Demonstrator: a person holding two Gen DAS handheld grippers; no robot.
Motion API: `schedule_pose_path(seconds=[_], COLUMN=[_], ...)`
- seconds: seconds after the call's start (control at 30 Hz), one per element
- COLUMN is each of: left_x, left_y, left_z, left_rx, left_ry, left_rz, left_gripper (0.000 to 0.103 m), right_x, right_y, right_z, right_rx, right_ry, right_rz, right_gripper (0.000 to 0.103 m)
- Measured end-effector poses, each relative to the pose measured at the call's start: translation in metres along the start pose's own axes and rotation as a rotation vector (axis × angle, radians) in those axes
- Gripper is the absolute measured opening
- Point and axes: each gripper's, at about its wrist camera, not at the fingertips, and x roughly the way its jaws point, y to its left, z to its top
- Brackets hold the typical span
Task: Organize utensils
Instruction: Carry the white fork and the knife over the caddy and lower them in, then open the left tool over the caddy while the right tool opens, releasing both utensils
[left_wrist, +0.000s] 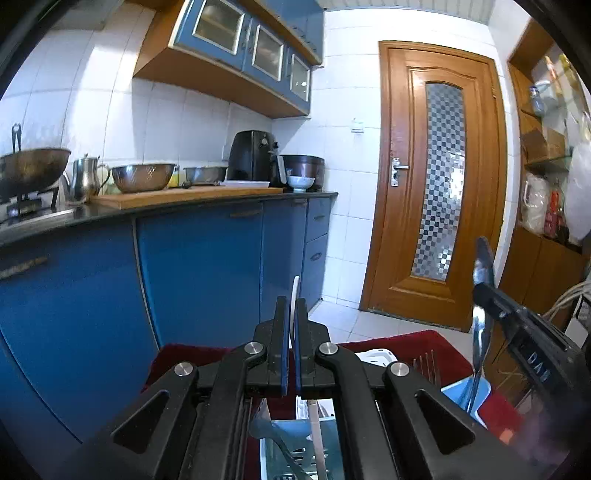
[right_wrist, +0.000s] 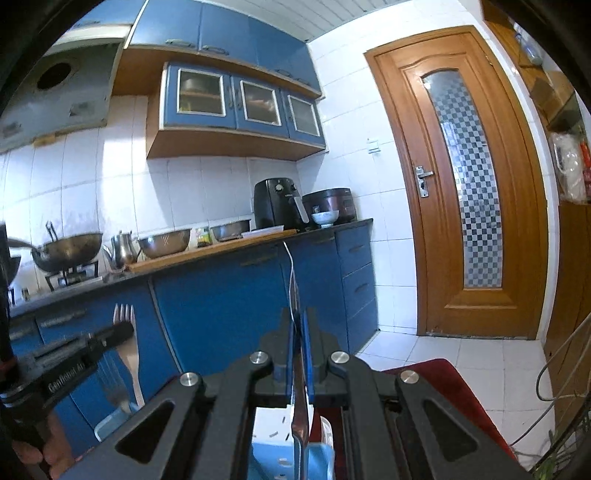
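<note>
Mid-task, by the look of it: left gripper (left_wrist: 291, 314) clamped on an upright steel fork (right_wrist: 127, 343), tines up, thin and edge-on from its own camera; right gripper (right_wrist: 298, 328) pinched narrow on a polished table knife (left_wrist: 482, 295), blade up. Neither yet lowered into the pale blue plastic holder (right_wrist: 110, 421) just below, near, on the dark red cloth (left_wrist: 424, 339). Already standing in a slotted white-and-blue compartment (left_wrist: 291, 458): a matte grey spoon-like piece and a pale slim handle. Probably left: both held pieces, maybe more out of view.
</note>
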Motion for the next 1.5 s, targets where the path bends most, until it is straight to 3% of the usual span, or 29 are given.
schedule_pose_path(seconds=[0.2, 0.3, 0.33, 0.43, 0.77, 1.13, 1.5], left_x=[-0.008, -0.009, -0.01, -0.013, -0.041, -0.094, -0.141], left_y=[-0.01, -0.011, -0.011, -0.012, -0.018, -0.015, 0.0], left_z=[-0.002, 0.0, 0.0, 0.002, 0.016, 0.02, -0.004], left_rx=[0.054, 0.043, 0.037, 0.035, 0.042, 0.043, 0.0], left_ry=[-0.008, 0.011, 0.019, 0.031, 0.045, 0.076, 0.132], left_rz=[-0.026, -0.059, -0.072, -0.09, -0.119, -0.106, -0.095], left_gripper=[0.002, 0.021, 0.028, 0.029, 0.036, 0.036, 0.036], right_x=[0.0, -0.003, -0.003, -0.009, -0.039, -0.086, -0.133], right_y=[0.008, 0.008, 0.008, 0.007, 0.011, 0.024, 0.031], right_z=[-0.01, -0.012, -0.013, -0.01, 0.013, 0.028, 0.017], right_rx=[-0.033, -0.017, -0.011, 0.017, 0.045, 0.024, 0.011], right_ry=[0.051, 0.072, 0.077, 0.082, 0.066, 0.09, 0.142], right_rz=[-0.001, 0.004, 0.007, 0.027, 0.057, 0.063, 0.029], right_gripper=[0.006, 0.008, 0.013, 0.025, 0.031, 0.032, 0.032])
